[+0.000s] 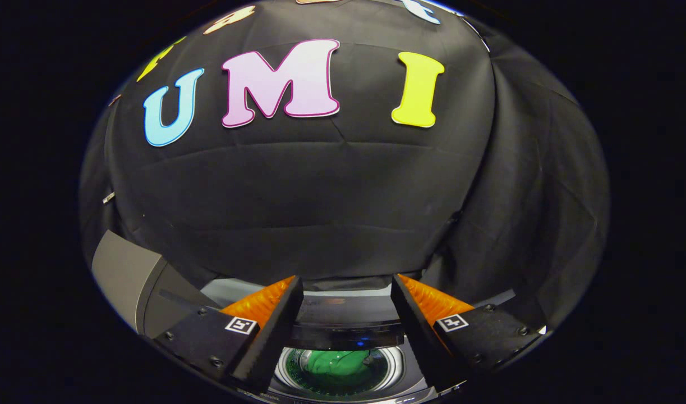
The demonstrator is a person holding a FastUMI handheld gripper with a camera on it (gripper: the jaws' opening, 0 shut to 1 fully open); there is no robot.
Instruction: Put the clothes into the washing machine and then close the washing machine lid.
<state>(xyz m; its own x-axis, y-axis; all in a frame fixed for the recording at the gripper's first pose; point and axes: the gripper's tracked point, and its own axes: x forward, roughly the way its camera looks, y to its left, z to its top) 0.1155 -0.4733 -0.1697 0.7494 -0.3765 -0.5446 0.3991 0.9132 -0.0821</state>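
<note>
The washing machine (343,314) sits low, below and between my fingers, with its top facing up. A green garment (337,363) lies inside its round drum, ringed by the shiny drum rim (396,367). A dark band of the machine's top (345,336) crosses just behind the drum opening. I cannot tell whether a clear lid covers the drum. My gripper (347,278) hovers above the machine, open, with nothing between its fingers (264,306), which stand wide apart.
A grey slab-like panel (124,272) stands up at the left of the machine, beside my left finger. The booth's black cloth wall (320,196) hangs close behind the machine and folds round to the right.
</note>
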